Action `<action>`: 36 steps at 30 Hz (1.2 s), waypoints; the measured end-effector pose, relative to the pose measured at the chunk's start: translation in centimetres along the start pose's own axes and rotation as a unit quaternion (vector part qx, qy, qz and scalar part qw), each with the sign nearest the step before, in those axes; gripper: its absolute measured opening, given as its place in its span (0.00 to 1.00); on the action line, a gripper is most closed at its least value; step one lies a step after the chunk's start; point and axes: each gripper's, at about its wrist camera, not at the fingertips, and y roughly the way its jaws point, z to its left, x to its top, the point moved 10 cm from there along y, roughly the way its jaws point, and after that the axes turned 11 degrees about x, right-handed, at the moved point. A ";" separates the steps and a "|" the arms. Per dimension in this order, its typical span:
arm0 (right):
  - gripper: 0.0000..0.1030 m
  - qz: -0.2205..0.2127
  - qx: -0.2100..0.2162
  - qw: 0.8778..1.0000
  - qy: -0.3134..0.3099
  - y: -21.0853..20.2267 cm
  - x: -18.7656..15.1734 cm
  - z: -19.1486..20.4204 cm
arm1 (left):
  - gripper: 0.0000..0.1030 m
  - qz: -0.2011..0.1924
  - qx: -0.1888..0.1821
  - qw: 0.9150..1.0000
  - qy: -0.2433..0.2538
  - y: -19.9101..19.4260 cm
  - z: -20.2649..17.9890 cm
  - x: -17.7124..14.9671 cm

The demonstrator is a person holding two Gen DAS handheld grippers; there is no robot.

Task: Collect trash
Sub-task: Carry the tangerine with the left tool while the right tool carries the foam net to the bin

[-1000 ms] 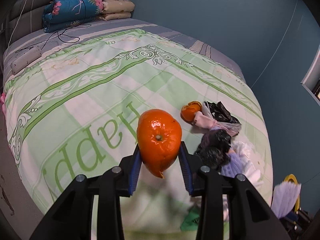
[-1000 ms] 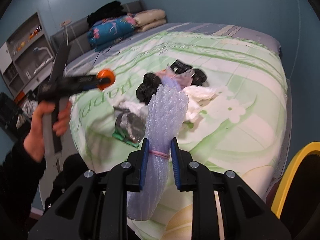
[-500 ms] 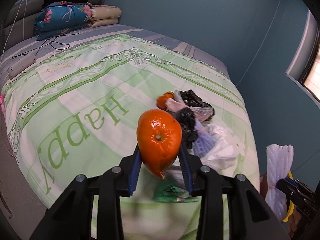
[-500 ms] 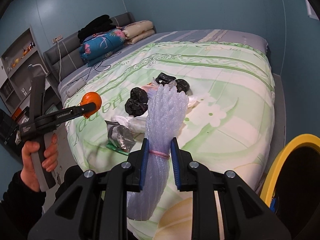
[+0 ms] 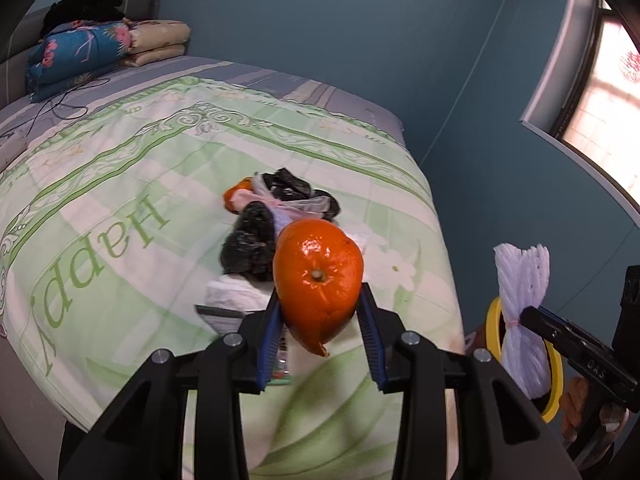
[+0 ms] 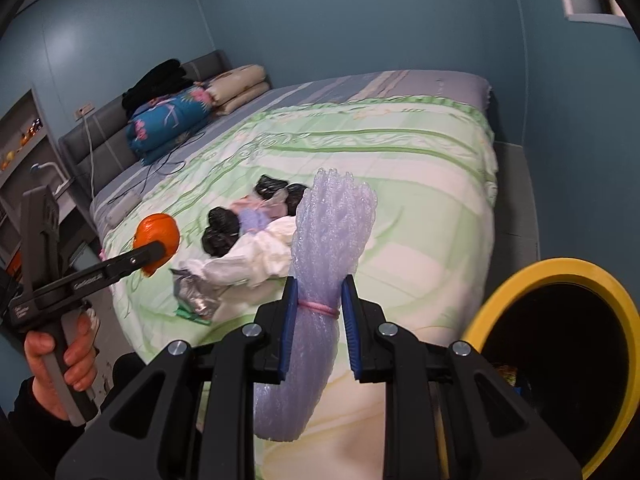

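My left gripper (image 5: 320, 326) is shut on an orange peel (image 5: 318, 298), held above the foot of the bed; it also shows in the right wrist view (image 6: 158, 240). My right gripper (image 6: 318, 316) is shut on a bundle of lilac foam netting (image 6: 326, 248) tied with a pink band; the bundle also shows in the left wrist view (image 5: 522, 312). A yellow-rimmed bin (image 6: 556, 276) with a dark inside stands just right of the right gripper. More trash lies on the bed: black bags (image 6: 218, 228), white tissue (image 6: 260, 258), a silver wrapper (image 6: 196, 294), another orange peel (image 5: 236, 196).
The green-and-white bedspread (image 5: 120, 184) covers the bed. Folded quilts and pillows (image 5: 100, 48) are stacked at the head. Blue walls close in on the far side, with a window (image 5: 600, 104) at the right. Shelves (image 6: 20, 148) stand at the left.
Both grippers have swung to the right toward the bed's foot with their loads still held. The yellow bin has come much closer and larger in the right wrist view.
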 end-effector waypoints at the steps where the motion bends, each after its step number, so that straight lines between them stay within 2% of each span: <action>1: 0.20 -0.003 -0.004 1.000 0.002 -0.3 0.1 -0.4 | 0.33 0.001 -0.005 1.000 0.003 -0.1 -0.6 0.0; 9: 0.20 -0.026 -0.032 0.999 0.004 -3.3 1.0 -3.0 | 0.33 -0.003 -0.036 0.999 0.030 -0.7 -5.4 1.0; 19: 0.20 -0.076 -0.099 0.992 0.034 -8.1 2.6 -8.7 | 0.33 -0.001 -0.076 0.995 0.071 -0.9 -12.6 1.2; 25: 0.21 -0.101 -0.139 0.984 0.052 -10.9 2.7 -12.0 | 0.34 0.009 -0.109 0.990 0.093 -0.6 -17.3 0.4; 30: 0.21 -0.105 -0.157 0.980 0.063 -12.0 2.4 -13.7 | 0.34 0.023 -0.141 0.984 0.111 0.0 -21.0 -0.9; 36: 0.21 -0.109 -0.173 0.975 0.082 -13.1 1.7 -16.1 | 0.34 0.042 -0.155 0.977 0.143 1.2 -24.4 -2.6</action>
